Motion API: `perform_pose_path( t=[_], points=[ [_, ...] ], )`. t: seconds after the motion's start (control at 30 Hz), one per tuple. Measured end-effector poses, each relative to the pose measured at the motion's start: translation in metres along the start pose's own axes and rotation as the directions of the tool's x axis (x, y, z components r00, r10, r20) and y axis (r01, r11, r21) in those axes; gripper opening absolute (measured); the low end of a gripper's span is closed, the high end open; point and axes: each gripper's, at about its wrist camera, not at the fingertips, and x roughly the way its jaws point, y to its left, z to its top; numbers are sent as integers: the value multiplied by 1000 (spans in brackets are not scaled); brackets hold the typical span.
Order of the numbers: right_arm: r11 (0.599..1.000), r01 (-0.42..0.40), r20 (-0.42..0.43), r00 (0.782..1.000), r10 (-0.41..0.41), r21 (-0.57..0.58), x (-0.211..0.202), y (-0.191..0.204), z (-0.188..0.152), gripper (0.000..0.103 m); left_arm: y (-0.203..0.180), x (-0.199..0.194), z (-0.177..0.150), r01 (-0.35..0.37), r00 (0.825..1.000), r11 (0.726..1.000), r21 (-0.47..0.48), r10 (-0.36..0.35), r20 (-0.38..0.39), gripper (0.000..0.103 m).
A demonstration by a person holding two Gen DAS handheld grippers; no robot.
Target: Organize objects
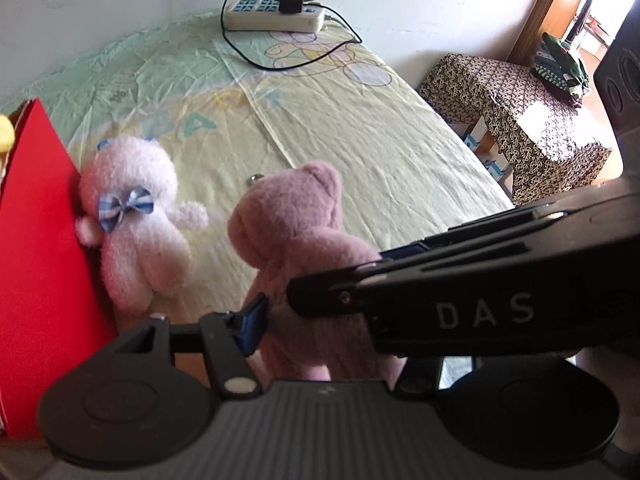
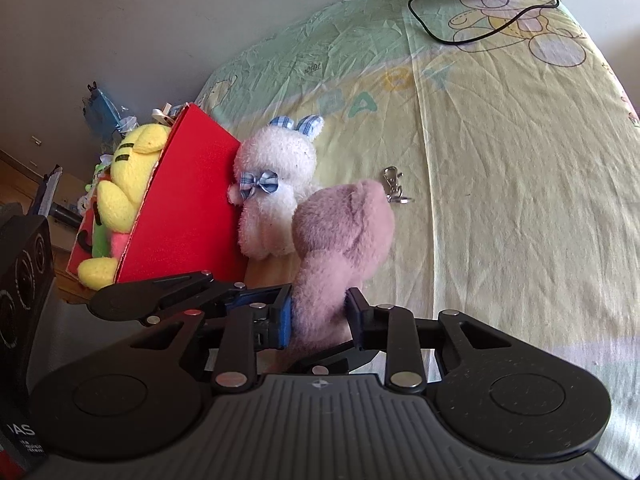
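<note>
The pink plush bear (image 2: 340, 240) is standing upright over the bed sheet (image 2: 500, 160), its lower body pinched between the jaws of the right gripper (image 2: 318, 316); the blue-padded finger is pressing its left side and the black finger its right, so the plush is bulging above them. In the left wrist view the same bear (image 1: 296, 236) is sitting between the jaws of the left gripper (image 1: 276, 304) too, with the blue pad (image 1: 250, 326) against its flank, while the right gripper's long black body marked with white letters is crossing in from the right and covering the other finger, so I cannot tell whether the left jaws are truly clamping the toy.

Just beside the bear, a white plush bunny (image 2: 276, 184) with a blue checked bow and blue checked ears is lying on the sheet, its head leaning against the side of a red box (image 2: 188, 208). Inside that box a yellow plush toy (image 2: 128, 176) is resting with other bright soft things. A small metal key clasp (image 2: 394, 188) is lying on the sheet near the bear's head.

Farther off, a white power strip (image 1: 274, 16) with a black charger plugged in is sitting at the head of the bed, its black cable trailing across the printed sheet. Beyond the bed edge, a stool draped in patterned cloth (image 1: 520, 120) is standing in sunlight.
</note>
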Motion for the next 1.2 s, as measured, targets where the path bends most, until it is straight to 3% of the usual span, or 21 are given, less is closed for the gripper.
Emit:
perform_pose_path(
  t=[0.33,0.67,0.97,1.2],
  points=[
    [998,16,94,996,-10,-60,-29,26,-5,30,-9,-35,1,-14,996,1000,15,12,92,57],
    [998,53,192,980,-47,-28,-50,54,-10,30,-2,-68,4,21,988,998,57,-29,149,56],
    [995,87,293,951,-95,39,-59,89,-12,30,15,-99,11,45,983,988,148,-70,167,56],
    [991,130,380,915,-135,39,-66,125,-8,30,34,-128,18,54,970,979,195,-98,224,56]
  ],
)
